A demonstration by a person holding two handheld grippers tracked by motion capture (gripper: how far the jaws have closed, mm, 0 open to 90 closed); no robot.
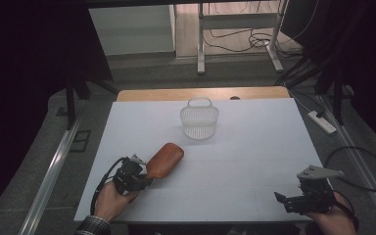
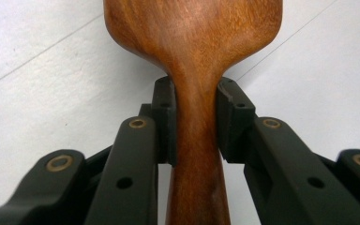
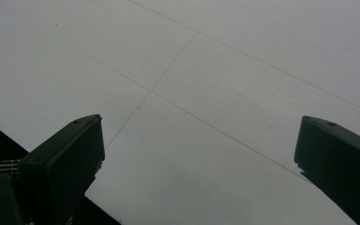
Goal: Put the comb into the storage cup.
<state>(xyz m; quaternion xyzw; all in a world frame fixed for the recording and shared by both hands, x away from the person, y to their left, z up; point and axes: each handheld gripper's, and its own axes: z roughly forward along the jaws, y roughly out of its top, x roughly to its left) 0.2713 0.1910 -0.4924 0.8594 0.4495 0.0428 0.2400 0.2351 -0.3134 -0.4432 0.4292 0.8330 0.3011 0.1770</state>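
1. So, high view: left gripper (image 1: 144, 180) sits at the near-left of the white table (image 1: 254, 147), jaws pinched on the handle of a wooden hairbrush (image 1: 165, 159). Brush head runs up and to the right from the jaws, long axis pointing roughly toward the white mesh basket (image 1: 199, 120), which stands upright well ahead of the tool, apart from the brush.
2. Same view: left hand (image 1: 108, 199) comes in low from the near edge, forearm angled toward the table middle, gripper close to level. Can't tell if the brush head rests on the table or is just off it.
3. Same view: right gripper (image 1: 293, 199) is at the near-right, well apart from brush and basket, jaws pointing left, nothing between them. Left hand is the nearer one to both.
4. Left gripper view: both pads (image 2: 166, 117) press the narrow neck of the brush from either side, handle running straight back between the jaws, wide head just beyond the tips. Firm grip, jaws partly closed, handle centred.
5. Right gripper view: jaws stand wide apart over bare table, holding nothing.
6. Judgement: basket lies ahead and slightly right of the brush tip, so the next move likely turns on carrying along that axis.
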